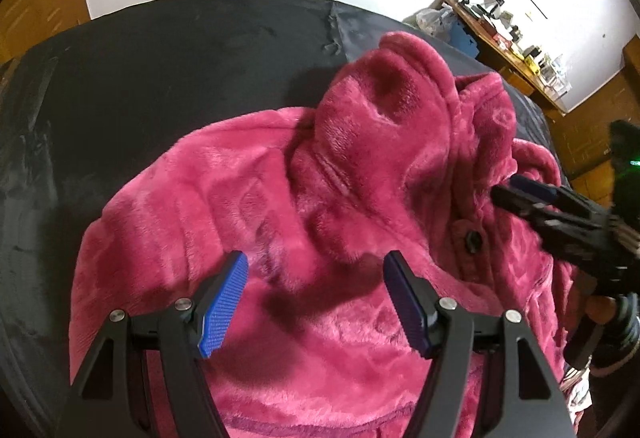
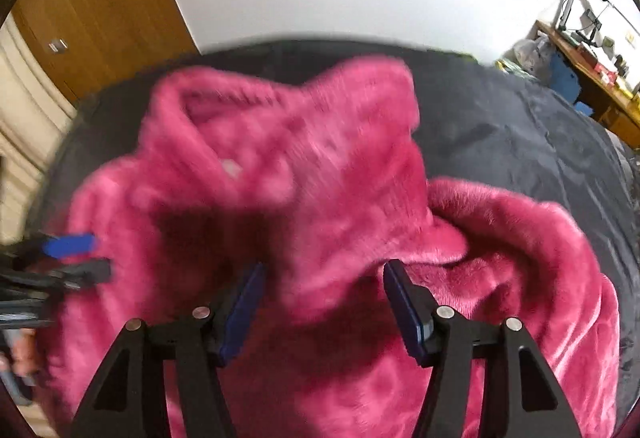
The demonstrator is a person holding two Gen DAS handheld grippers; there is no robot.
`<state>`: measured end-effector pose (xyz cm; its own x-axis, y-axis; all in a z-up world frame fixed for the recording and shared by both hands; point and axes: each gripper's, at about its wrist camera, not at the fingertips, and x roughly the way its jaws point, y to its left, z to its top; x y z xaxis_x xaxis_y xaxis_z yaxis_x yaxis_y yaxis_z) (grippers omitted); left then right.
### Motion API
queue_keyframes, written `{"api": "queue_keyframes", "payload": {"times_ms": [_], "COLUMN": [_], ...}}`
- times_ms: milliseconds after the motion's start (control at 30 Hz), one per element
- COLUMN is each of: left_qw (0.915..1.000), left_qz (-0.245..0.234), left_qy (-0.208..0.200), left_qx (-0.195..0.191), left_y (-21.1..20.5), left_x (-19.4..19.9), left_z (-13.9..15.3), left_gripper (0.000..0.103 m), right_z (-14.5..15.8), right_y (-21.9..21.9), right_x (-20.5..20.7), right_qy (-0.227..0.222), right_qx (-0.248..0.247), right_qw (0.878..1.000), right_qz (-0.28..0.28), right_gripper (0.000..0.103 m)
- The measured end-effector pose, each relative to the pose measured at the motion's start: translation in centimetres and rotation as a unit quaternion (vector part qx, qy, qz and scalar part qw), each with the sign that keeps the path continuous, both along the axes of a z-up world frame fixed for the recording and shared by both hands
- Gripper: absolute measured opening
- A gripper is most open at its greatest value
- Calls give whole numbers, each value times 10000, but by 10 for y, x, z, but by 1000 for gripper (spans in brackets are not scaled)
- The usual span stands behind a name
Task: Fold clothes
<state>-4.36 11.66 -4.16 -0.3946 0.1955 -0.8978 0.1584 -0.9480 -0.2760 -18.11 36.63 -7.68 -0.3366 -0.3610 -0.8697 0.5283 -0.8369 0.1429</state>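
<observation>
A pink fleece garment point(image 1: 248, 197) lies crumpled on a black cloth-covered surface point(image 1: 160, 57), its collar part point(image 1: 384, 109) bunched up and a dark button point(image 1: 472, 240) on its front edge. My left gripper point(image 1: 316, 304) hovers open just over the garment's near side, with nothing between its blue pads point(image 1: 222, 310). The right gripper point(image 1: 514, 191) comes in from the right at the buttoned edge. The right wrist view is blurred: the right gripper point(image 2: 322, 304) stands open over a raised fold of the garment point(image 2: 320, 165), with the left gripper point(image 2: 86, 258) at the left edge.
The black surface point(image 2: 500, 125) extends beyond the garment at the back and right. A cluttered wooden desk point(image 1: 512, 49) stands at the far right by the white wall. A wooden door point(image 2: 100, 9) is at the left. A hand point(image 2: 20, 358) holds the left gripper.
</observation>
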Motion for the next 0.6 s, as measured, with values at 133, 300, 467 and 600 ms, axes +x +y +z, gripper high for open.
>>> {"api": "queue_keyframes", "payload": {"times_ms": [133, 300, 467, 600], "left_qw": [10000, 10000, 10000, 9999], "left_qz": [7, -13, 4, 30], "left_qy": [-30, -26, -87, -95], "left_qx": [-20, -27, -10, 26], "left_y": [-2, -4, -6, -10], "left_x": [7, 14, 18, 24], "left_z": [1, 4, 0, -2], "left_gripper": [74, 74, 74, 74], "right_z": [18, 3, -19, -24], "right_y": [-19, -58, -84, -89], "right_x": [-1, -5, -17, -16], "right_qy": [-28, 13, -367, -673], "right_qx": [-512, -332, -300, -420], "right_qw": [9976, 9943, 9907, 9868], "right_qz": [461, 1014, 1278, 1413], "right_gripper": [64, 64, 64, 55]}}
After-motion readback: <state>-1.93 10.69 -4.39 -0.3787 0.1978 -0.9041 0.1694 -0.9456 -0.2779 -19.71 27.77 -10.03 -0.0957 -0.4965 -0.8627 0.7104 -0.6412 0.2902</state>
